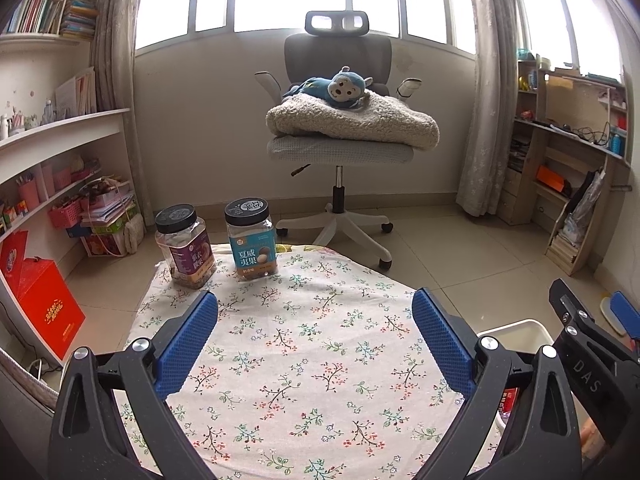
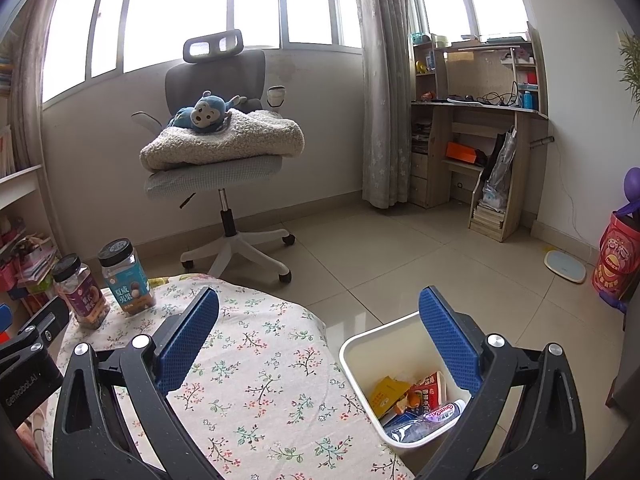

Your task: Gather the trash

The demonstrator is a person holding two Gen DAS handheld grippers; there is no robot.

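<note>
Right wrist view: the right gripper (image 2: 318,336) gapes empty over the floral table (image 2: 256,392) edge beside the white bin (image 2: 360,344); the left gripper (image 1: 315,340) gapes empty too.

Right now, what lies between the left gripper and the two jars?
Only bare floral tablecloth lies between the left gripper and the two jars, seen in the left wrist view.

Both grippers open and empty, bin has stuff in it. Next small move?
Probably none toward a pickup: hold both back. The left gripper and right gripper are open and empty, the floral cloth shows no loose trash, and wrappers already lie in the white bin. Only two capped snack jars stand at the far edge, and they look like food, not trash.
</note>
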